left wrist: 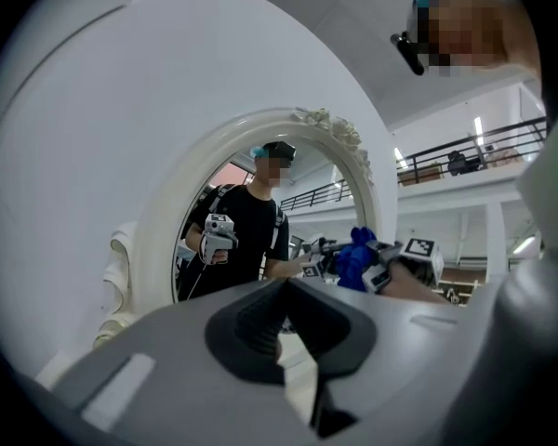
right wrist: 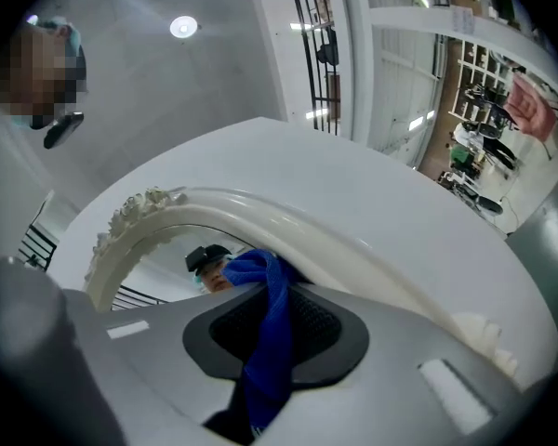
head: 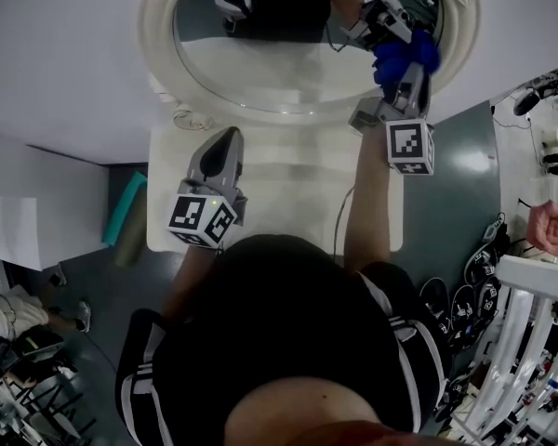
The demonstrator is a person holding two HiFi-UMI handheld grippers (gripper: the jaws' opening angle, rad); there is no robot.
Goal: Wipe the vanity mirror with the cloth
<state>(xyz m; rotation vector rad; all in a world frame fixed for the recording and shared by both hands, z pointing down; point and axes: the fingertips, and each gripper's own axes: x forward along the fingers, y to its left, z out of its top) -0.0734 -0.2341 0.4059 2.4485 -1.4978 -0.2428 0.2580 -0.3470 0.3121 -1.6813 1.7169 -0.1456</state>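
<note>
The oval vanity mirror [head: 288, 72] in its white carved frame [head: 158, 54] stands at the back of the white table. My right gripper [head: 411, 71] is shut on a blue cloth [head: 405, 56] and holds it against the right part of the glass. In the right gripper view the cloth [right wrist: 270, 333] hangs between the jaws of the right gripper [right wrist: 265, 282], just under the frame [right wrist: 288, 221]. My left gripper [head: 229, 137] hovers over the table, shut with nothing in it, short of the mirror. From the left gripper [left wrist: 284, 286] view, the mirror [left wrist: 260, 221] and cloth [left wrist: 356, 254] lie ahead.
The white vanity table [head: 288, 189] is narrow, with grey floor on both sides. A teal object [head: 123, 207] lies on the floor at the left. At the right stand a white railing [head: 530, 323] and wheels [head: 465, 305], and another person's hand [head: 551, 229] shows there.
</note>
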